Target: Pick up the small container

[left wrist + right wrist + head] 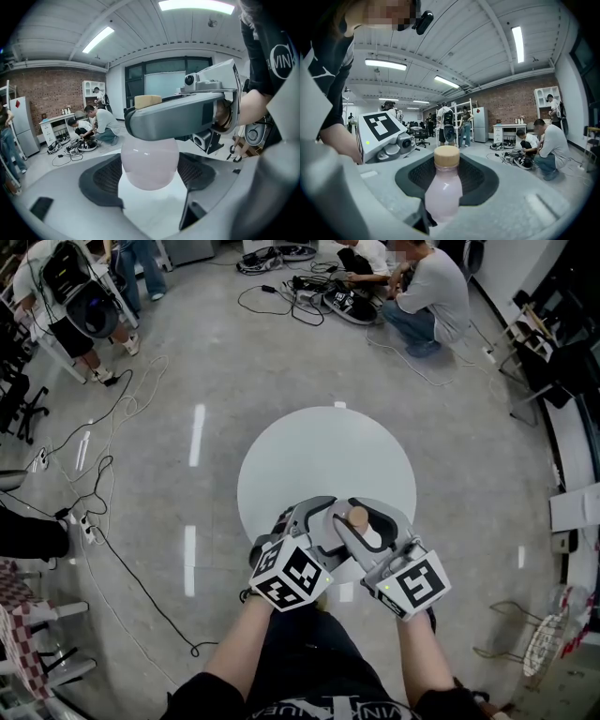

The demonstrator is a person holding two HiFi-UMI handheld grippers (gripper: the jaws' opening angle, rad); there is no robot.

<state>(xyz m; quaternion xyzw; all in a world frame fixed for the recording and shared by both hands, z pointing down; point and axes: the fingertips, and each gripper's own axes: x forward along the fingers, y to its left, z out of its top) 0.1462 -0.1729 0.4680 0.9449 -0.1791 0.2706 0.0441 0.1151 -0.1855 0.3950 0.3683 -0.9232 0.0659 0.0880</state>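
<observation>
The small bottle (pixel 367 531) of pale pink liquid, topped with a tan cap (pixel 358 517), sits upright at the near edge of the round white surface (pixel 319 446), caught between the two grippers. In the head view I cannot tell whether its base touches the surface or hangs just above it.

The right gripper (pixel 368 519) has its jaws closed on the bottle. In the right gripper view the bottle (pixel 443 192) stands in the middle of the dark pads (pixel 480 180) with the cap (pixel 446 157) rising clear above them.

The left gripper (pixel 323 521) comes in from the other side. In the left gripper view the rounded body of the bottle (pixel 150 161) fills the gap between its two dark pads (pixel 101 180), which stand apart, one on each side. Whether they press on it or only flank it I cannot tell. A grey jaw of the right gripper crosses the bottle's neck there, with the cap (pixel 147 101) showing just above it.

Both hands hold the grippers close together, marker cubes side by side. Beyond the surface lies a grey floor (pixel 187 352) with loose cables (pixel 112 474), and people crouch (pixel 431 287) well away at the far side.
</observation>
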